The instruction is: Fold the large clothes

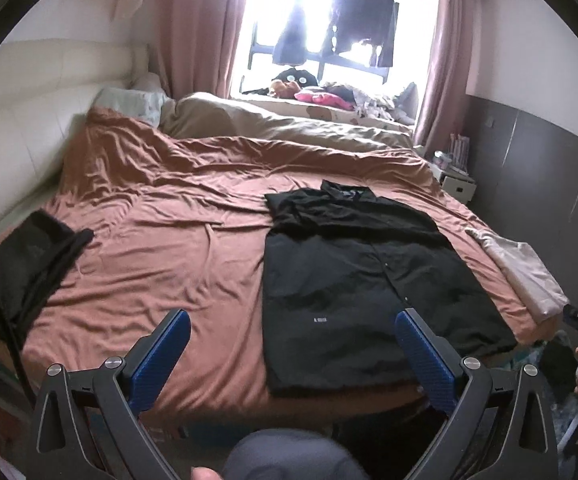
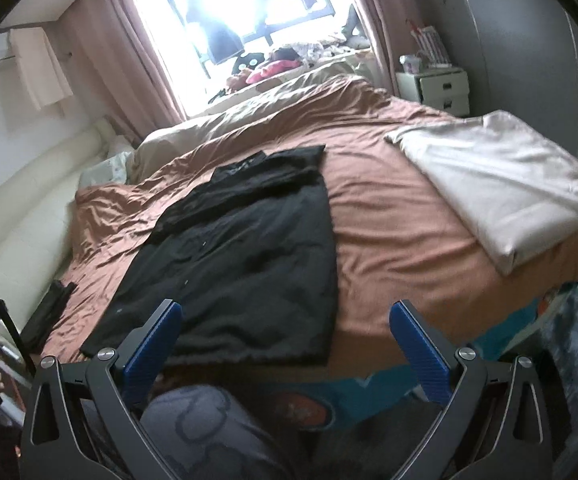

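Ahead of right gripper [image 2: 285, 320] — black garment [image 2: 241, 256]

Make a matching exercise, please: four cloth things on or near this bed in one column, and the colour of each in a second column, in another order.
Things:
1. large shirt spread flat on the bed
2. bed cover
3. folded cloth at the bed's right edge
4. curtains beside the window

Colours:
a. dusty pink
b. black
c. pale cream
d. rust brown

Pairs: 1-b, 2-d, 3-c, 4-a
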{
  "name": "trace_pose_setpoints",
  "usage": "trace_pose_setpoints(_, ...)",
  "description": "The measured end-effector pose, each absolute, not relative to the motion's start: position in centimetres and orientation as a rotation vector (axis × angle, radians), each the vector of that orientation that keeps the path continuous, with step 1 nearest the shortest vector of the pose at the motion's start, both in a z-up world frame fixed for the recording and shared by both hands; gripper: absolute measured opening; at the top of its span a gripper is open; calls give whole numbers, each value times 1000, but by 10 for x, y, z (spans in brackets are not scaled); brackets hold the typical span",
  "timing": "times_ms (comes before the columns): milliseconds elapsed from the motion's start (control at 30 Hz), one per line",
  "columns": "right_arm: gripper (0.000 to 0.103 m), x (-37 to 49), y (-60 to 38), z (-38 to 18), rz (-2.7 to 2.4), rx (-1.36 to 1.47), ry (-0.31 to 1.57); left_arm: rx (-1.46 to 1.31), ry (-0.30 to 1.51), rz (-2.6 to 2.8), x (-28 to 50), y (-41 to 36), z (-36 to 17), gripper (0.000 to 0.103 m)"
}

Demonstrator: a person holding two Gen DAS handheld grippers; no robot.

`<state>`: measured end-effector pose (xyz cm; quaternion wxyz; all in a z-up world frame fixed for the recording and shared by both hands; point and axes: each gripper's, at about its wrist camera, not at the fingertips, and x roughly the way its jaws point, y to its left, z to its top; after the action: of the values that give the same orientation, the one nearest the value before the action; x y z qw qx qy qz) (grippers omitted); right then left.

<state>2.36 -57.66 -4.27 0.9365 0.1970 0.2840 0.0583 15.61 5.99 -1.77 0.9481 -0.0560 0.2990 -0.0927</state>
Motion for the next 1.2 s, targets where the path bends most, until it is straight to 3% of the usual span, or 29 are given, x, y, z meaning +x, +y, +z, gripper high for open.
trace_pose_setpoints(233, 103, 27, -573, -67, 169, 465, 623, -135, 664, -231, 153, 59, -51, 103)
trace_pose_setpoints(367, 90, 42, -575, -87, 171, 518, 659, -191, 712, -238, 164, 62, -82, 101)
trace_pose_setpoints(533, 83, 65, -590, -106, 187, 616, 695, -300, 777, -237, 179, 71, -118, 84)
trace_pose_setpoints(700, 79, 87, -593, -119, 214, 671, 716, -365, 843, -245, 201, 73, -147, 76)
trace_pose_setpoints(900, 75, 108, -599, -139, 213, 774, 734, -451, 909, -264, 228, 73, -175, 74)
trace_pose_setpoints(1033, 75, 113, -603, -149, 216, 829, 735, -518, 967, -273, 241, 75, -193, 62)
trace_pose_setpoints(1200, 74, 108, -603, -161, 222, 893, 741, -533, 998, -276, 248, 72, -202, 62)
